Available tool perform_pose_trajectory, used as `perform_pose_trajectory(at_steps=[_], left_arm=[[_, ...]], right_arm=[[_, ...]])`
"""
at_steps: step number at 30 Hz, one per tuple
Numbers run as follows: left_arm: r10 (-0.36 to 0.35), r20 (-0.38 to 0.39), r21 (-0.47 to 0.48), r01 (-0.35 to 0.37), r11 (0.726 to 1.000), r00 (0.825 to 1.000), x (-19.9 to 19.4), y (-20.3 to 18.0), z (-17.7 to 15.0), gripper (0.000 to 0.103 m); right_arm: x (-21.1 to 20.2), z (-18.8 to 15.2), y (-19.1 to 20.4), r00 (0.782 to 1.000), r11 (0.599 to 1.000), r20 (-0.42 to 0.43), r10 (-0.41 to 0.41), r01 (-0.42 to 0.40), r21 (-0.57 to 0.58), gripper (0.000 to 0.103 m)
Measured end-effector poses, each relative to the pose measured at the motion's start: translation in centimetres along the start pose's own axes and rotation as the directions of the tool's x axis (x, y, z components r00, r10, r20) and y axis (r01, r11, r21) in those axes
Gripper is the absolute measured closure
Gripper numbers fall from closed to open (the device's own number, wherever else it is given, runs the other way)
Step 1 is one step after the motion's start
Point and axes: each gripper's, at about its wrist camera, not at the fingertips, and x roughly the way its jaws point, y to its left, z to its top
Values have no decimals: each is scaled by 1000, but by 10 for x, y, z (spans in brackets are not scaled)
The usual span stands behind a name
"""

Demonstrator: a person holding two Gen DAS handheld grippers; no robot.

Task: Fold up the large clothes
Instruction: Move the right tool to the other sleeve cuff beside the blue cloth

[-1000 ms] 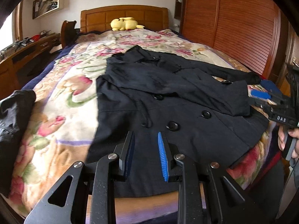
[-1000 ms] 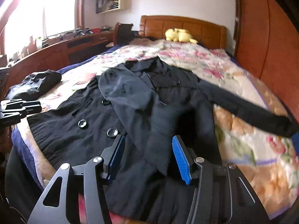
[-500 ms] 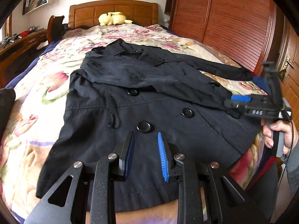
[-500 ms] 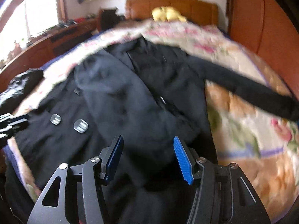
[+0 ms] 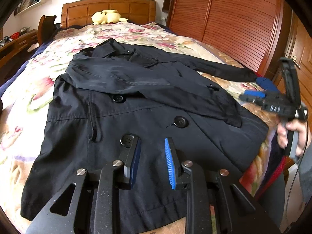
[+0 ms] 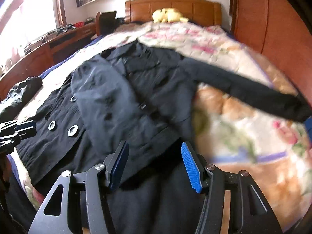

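Observation:
A black double-breasted coat (image 5: 136, 113) lies front-up on the floral bed cover (image 5: 23, 105), hem towards me. One sleeve (image 5: 156, 85) is folded across its chest; the other sleeve (image 6: 253, 93) stretches out to the right over the cover. My left gripper (image 5: 152, 152) hovers above the lower front near a button (image 5: 127, 140), open, with nothing between its blue pads. My right gripper (image 6: 155, 150) hangs over the coat's right hem corner, open and empty. In the left wrist view, the right gripper (image 5: 253, 96) appears at the coat's right edge, held by a hand (image 5: 292, 134).
A yellow plush toy (image 5: 106, 16) rests against the wooden headboard. A slatted wooden wardrobe (image 5: 224, 19) flanks the bed on the right, a desk (image 6: 58, 39) on the left. A second dark garment (image 6: 19, 95) lies at the bed's left edge. Something blue (image 5: 267, 83) sits by the outstretched cuff.
Both grippers have drifted sideways and slightly lower over the coat's hem. The dark garment has left the left wrist view. Neither gripper's opening has visibly changed.

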Motion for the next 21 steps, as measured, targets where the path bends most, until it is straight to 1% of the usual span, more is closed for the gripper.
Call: perform_pose_trajectory(at_steps=[2, 6, 10, 11, 12, 14, 15, 17, 19, 21], left_arm=[[9, -2, 9, -9, 1000, 1000, 1, -3, 0, 77], [20, 4, 21, -20, 1000, 1000, 0, -5, 0, 77], [27, 5, 21, -28, 999, 1000, 0, -5, -1, 77], [30, 3, 20, -30, 999, 1000, 0, -4, -1, 77], [32, 2, 21, -32, 999, 999, 0, -4, -1, 77], [37, -1, 20, -37, 999, 999, 1, -4, -2, 77], [38, -1, 19, -38, 999, 999, 1, -4, -2, 77], [42, -3, 15, -42, 999, 999, 2, -4, -2, 77], [43, -7, 14, -43, 999, 999, 3, -5, -2, 77], [39, -12, 19, -39, 999, 999, 5, -6, -2, 77]], right_arm=[[-11, 2, -12, 999, 999, 20, -42, 42, -1, 45], [-28, 12, -61, 990, 991, 55, -131, 129, 47, 45], [-47, 23, -110, 966, 972, 110, -234, 228, 65, 45], [-51, 26, -118, 959, 966, 120, -256, 251, 59, 44], [-54, 29, -130, 952, 959, 124, -281, 277, 54, 39], [-54, 36, -152, 940, 945, 107, -325, 320, 63, 33], [-53, 40, -169, 934, 936, 88, -347, 339, 91, 31], [-46, 46, -199, 933, 925, 43, -358, 348, 155, 30], [-37, 52, -224, 922, 902, 8, -388, 378, 209, 30], [-27, 55, -246, 920, 888, -28, -391, 385, 250, 30]])
